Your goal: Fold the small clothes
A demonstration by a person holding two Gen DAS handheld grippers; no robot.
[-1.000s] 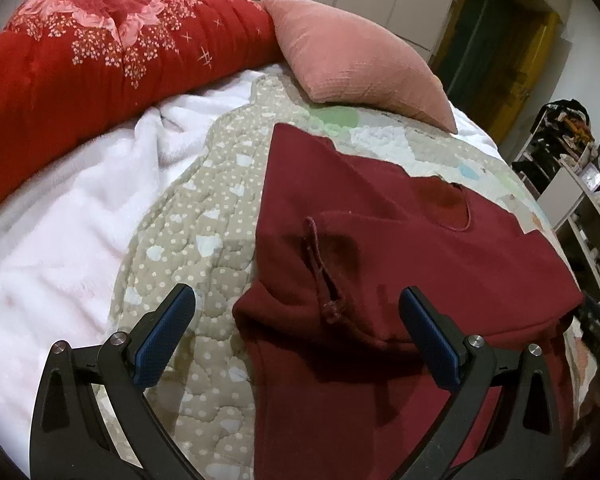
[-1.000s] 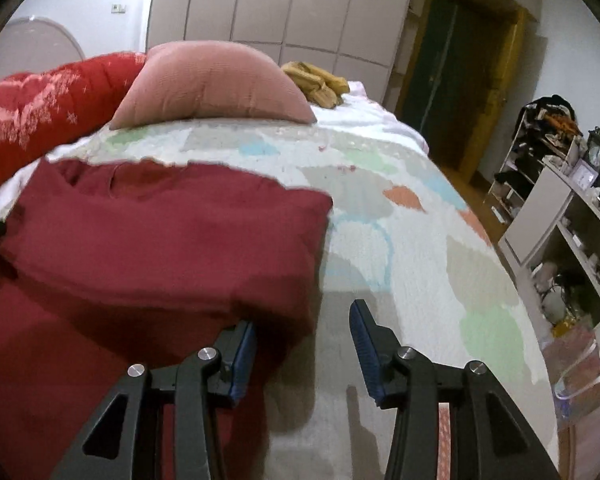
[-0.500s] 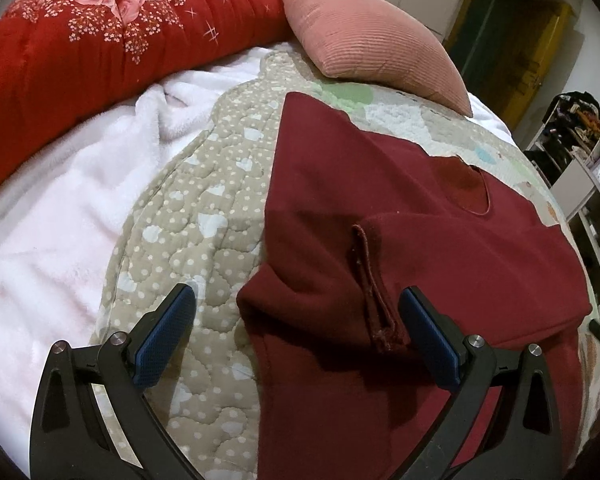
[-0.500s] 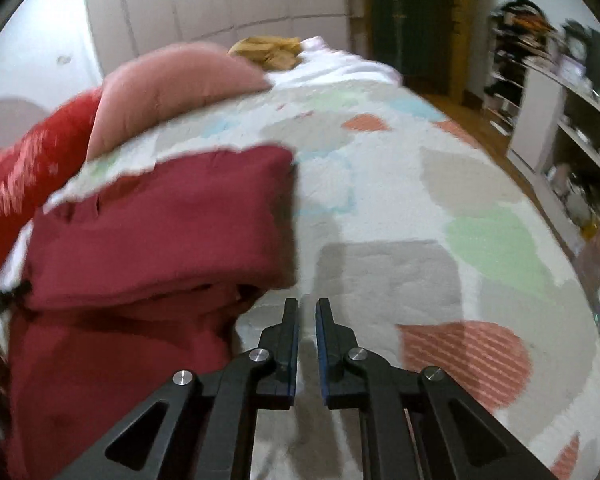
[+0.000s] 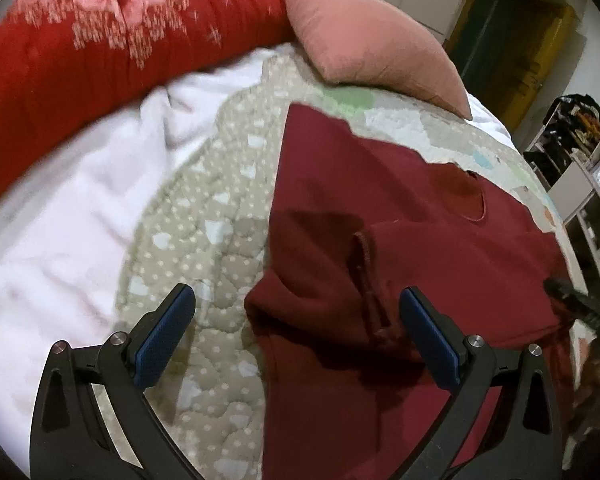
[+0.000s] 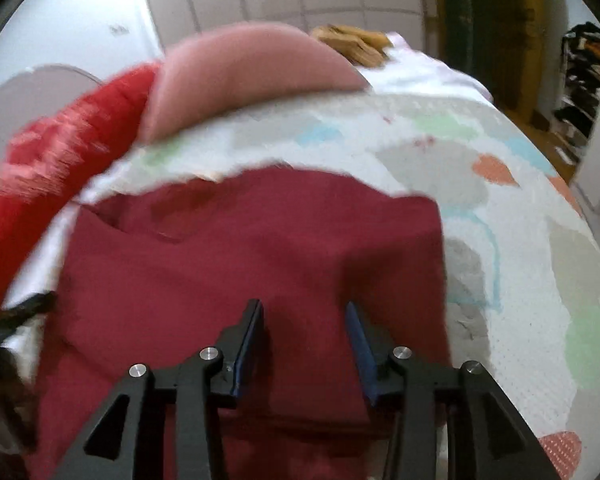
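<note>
A dark red sweater [image 5: 400, 264] lies on the bed with one sleeve folded across its body; the sleeve cuff [image 5: 374, 288] points toward me. My left gripper [image 5: 296, 316] is wide open above the sweater's left edge, holding nothing. In the right wrist view the same sweater [image 6: 240, 264] fills the middle. My right gripper [image 6: 305, 334] is open, hovering over the folded right side of the sweater with cloth showing between the jaws but not pinched. The image is motion-blurred.
The sweater rests on a patterned quilt [image 5: 204, 240] over a white blanket [image 5: 60, 240]. A red floral duvet [image 5: 100, 48] and a pink pillow [image 5: 372, 44] lie at the bed's far side. Shelves [image 5: 588, 184] stand right of the bed. Yellow-brown cloth [image 6: 356, 40] lies behind the pillow.
My right gripper was shut half a second ago beside the sweater; it has opened and moved left over the sweater. My left gripper stayed open and shifted only slightly.
</note>
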